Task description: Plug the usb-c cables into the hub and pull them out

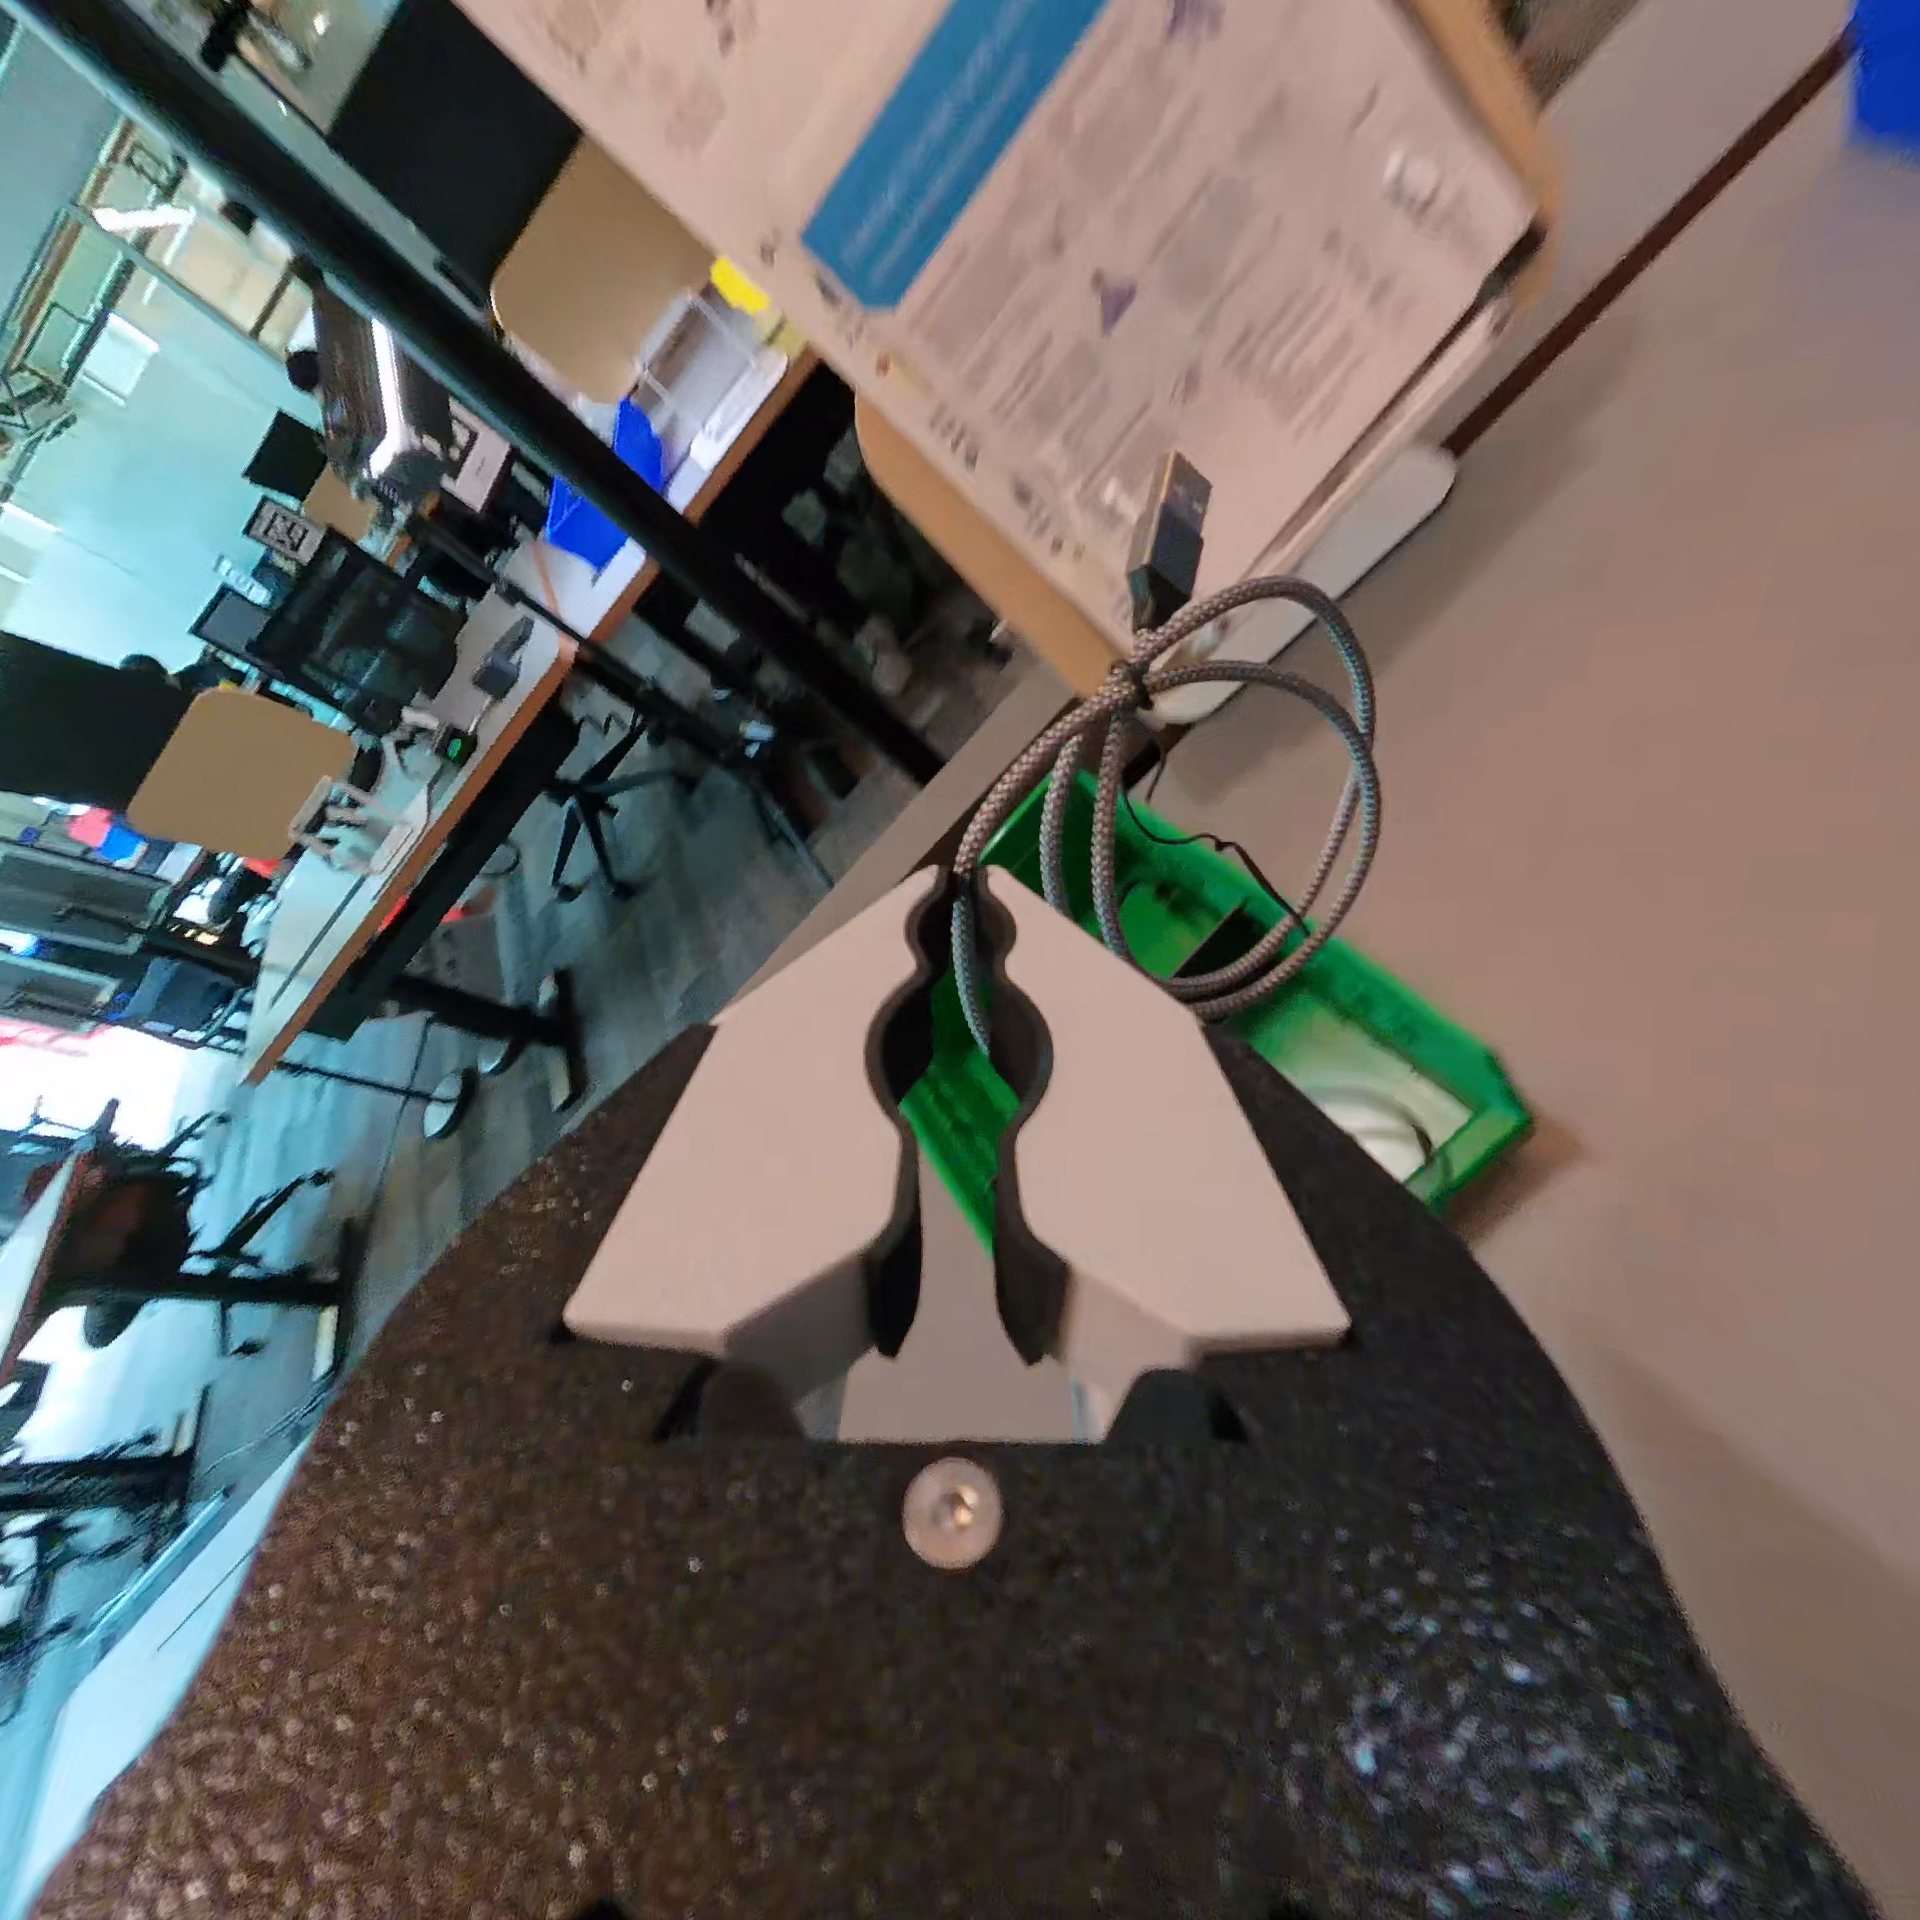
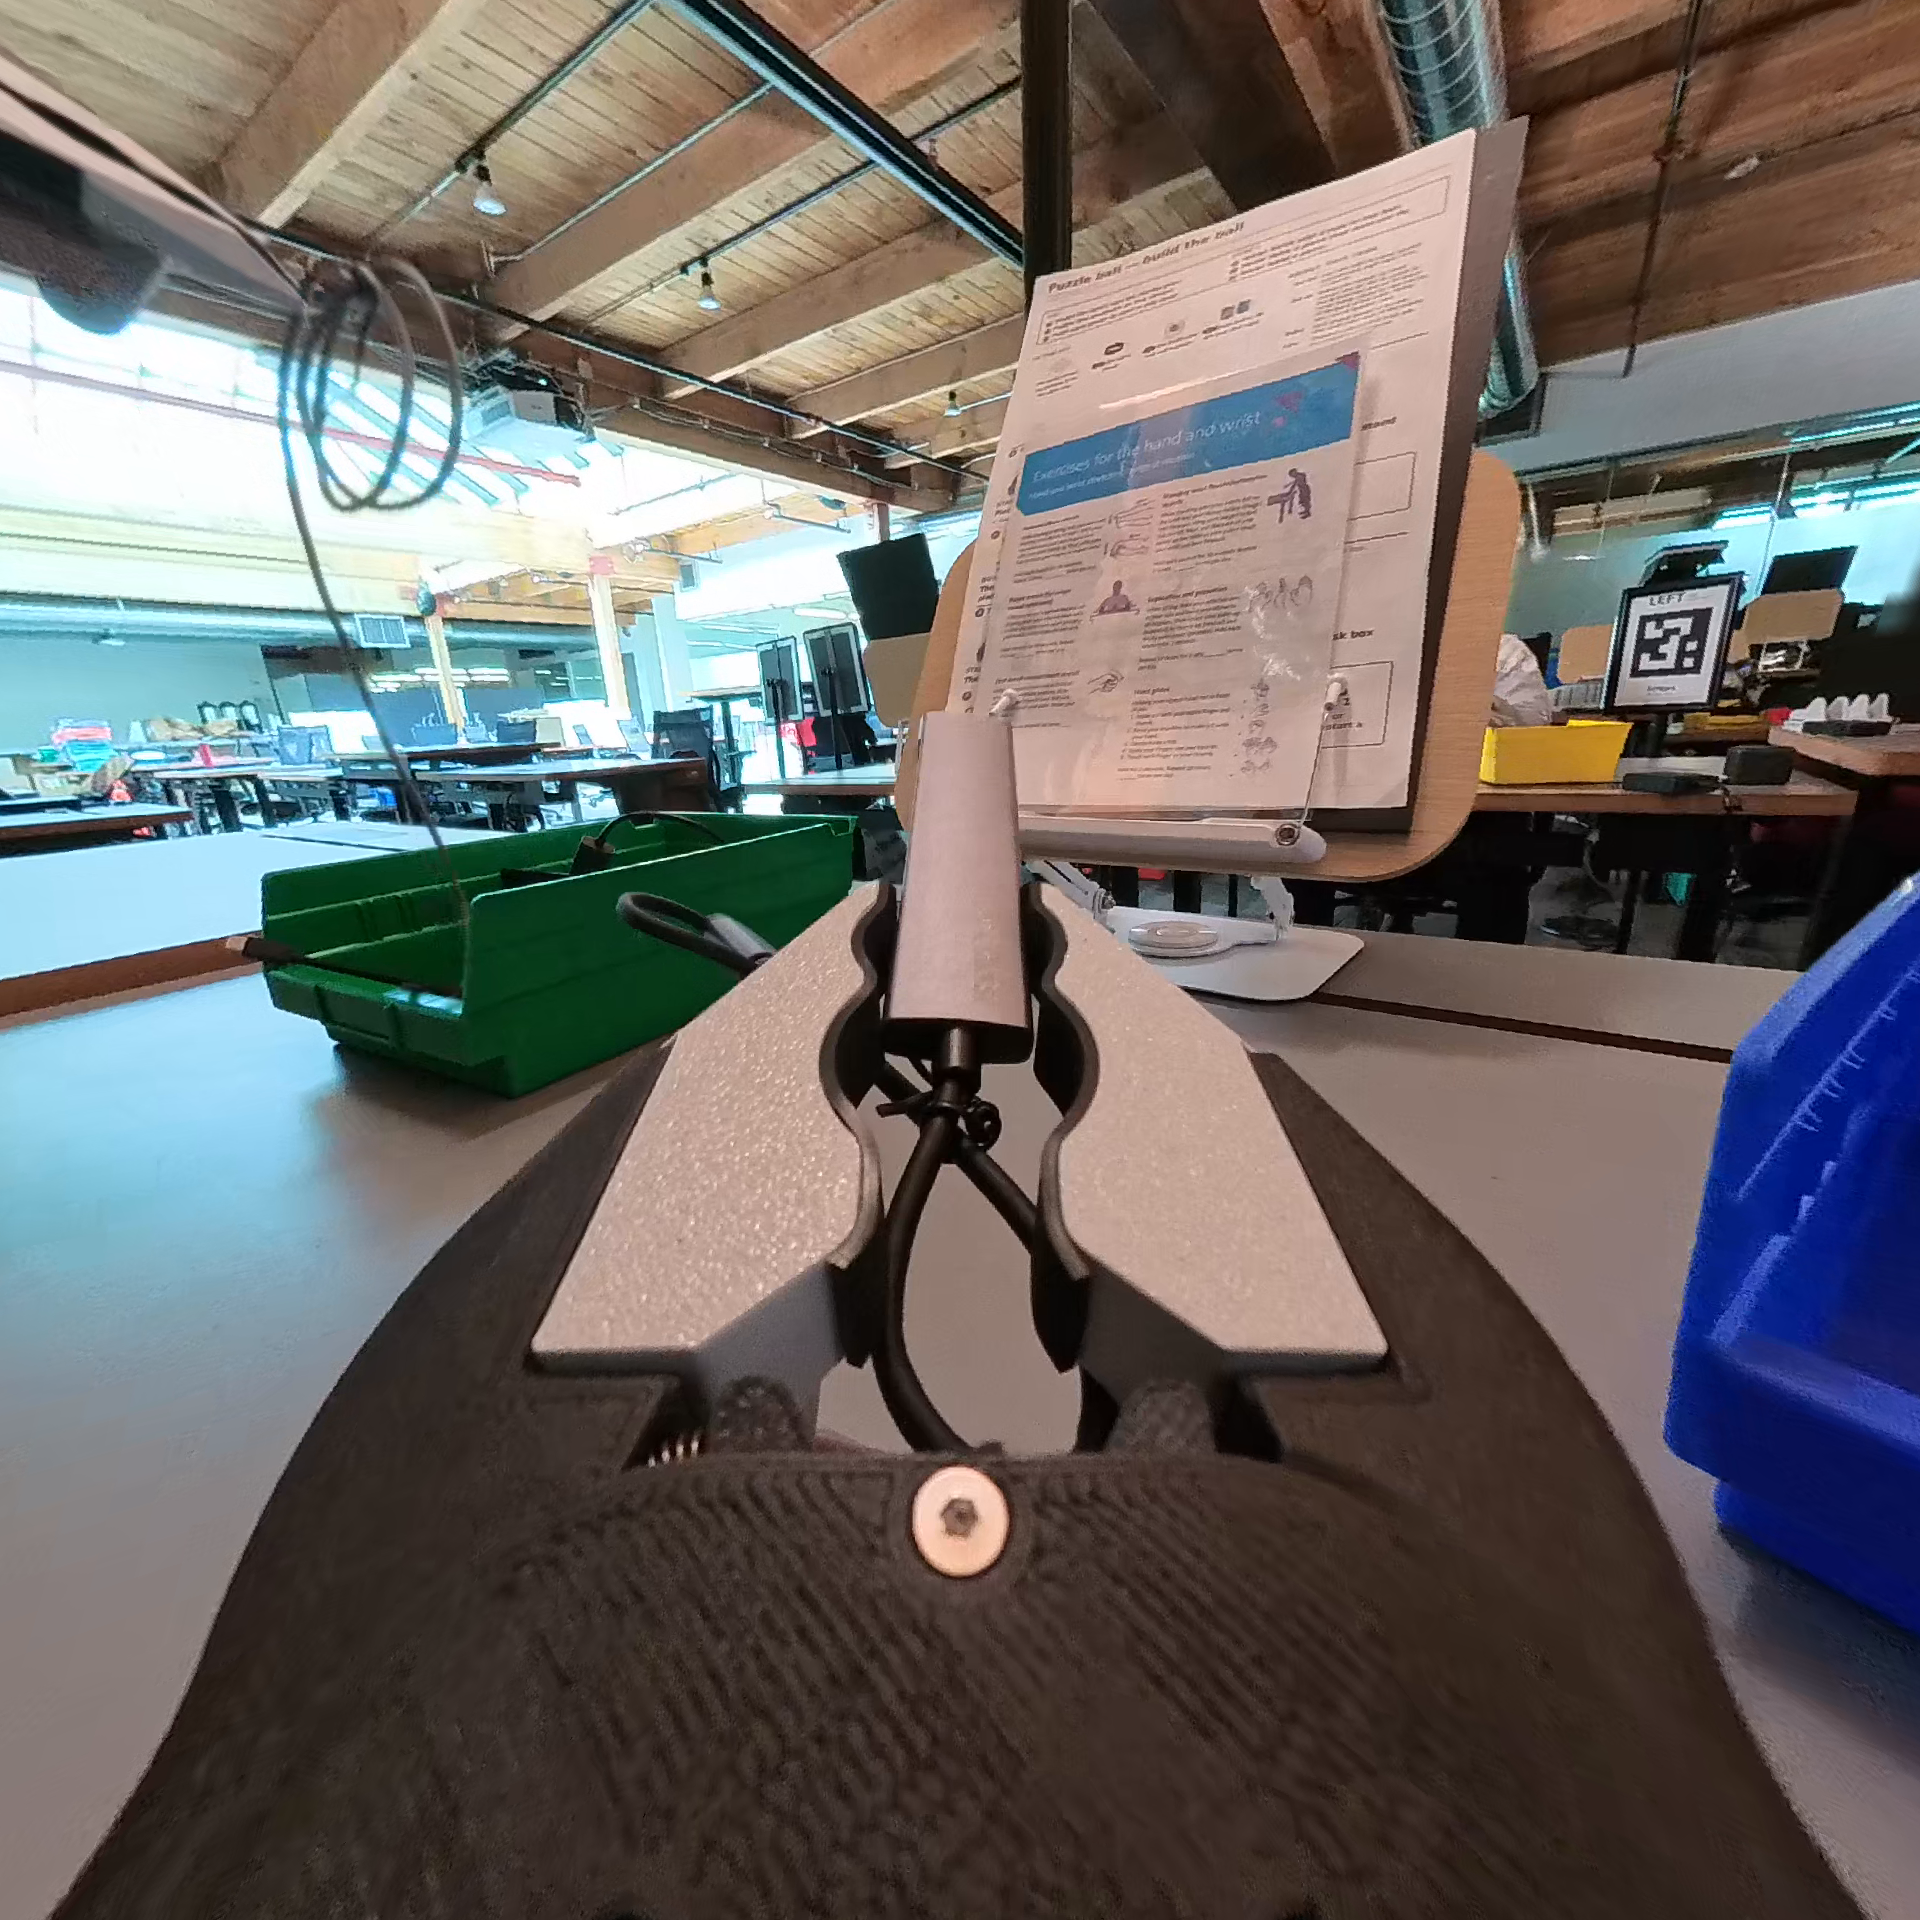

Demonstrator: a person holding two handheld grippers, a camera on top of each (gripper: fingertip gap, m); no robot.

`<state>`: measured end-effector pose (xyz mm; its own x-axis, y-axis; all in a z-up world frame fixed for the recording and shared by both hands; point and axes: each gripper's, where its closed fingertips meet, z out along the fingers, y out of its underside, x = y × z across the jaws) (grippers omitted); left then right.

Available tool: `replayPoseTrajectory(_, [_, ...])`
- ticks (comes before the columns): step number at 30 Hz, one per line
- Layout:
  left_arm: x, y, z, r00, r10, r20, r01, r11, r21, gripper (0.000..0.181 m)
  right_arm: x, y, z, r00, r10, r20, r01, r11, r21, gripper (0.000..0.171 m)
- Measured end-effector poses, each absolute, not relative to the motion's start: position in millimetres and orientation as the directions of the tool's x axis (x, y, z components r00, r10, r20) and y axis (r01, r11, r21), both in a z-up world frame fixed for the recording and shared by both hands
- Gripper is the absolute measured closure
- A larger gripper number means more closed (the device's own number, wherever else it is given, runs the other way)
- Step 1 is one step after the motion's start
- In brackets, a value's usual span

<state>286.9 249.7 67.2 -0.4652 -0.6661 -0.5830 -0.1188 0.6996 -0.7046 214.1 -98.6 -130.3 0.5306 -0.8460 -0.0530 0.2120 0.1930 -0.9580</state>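
Our right tool pinches the slim grey metal hub above the counter. Our left tool clamps the limp grey braided usb-c cable, coiled and dangling. It looks light and floppy, so we judge gripping its stiff plug best.

Bright daylit room. Right wrist view: windows at left blown out white, sharp focus mid-frame, strong fisheye bend on ceiling beams and edges; blue bin at right slightly soft. Left wrist view: tilted, heavy motion blur on the instruction sheet and green bin; overexposed floor patches at left; grey surface evenly lit, shadows faint.
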Motion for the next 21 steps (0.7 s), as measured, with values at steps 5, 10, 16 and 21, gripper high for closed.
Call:
replayPoseTrajectory(5, [259,196,84,-0.565,-0.654,-0.504,-0.035,0.629,-0.777,0.181,215,-103,-130,0.528,-0.845,-0.080,0.207,0.220,-0.953,0.149])
replayPoseTrajectory(10, [219,150,130,-0.608,-0.644,-0.464,0.114,0.507,-0.854,0.180,216,-108,-129,0.526,-0.843,-0.114,0.200,0.253,-0.947,0.149])
replayPoseTrajectory(16, [192,137,206,-0.531,-0.681,-0.504,0.295,0.409,-0.864,0.180,217,-112,-129,0.523,-0.841,-0.139,0.193,0.276,-0.942,0.148])
replayPoseTrajectory(21, [199,111,167,-0.630,-0.630,-0.453,0.182,0.448,-0.876,0.180,218,-118,-128,0.514,-0.843,-0.158,0.197,0.295,-0.935,0.149])
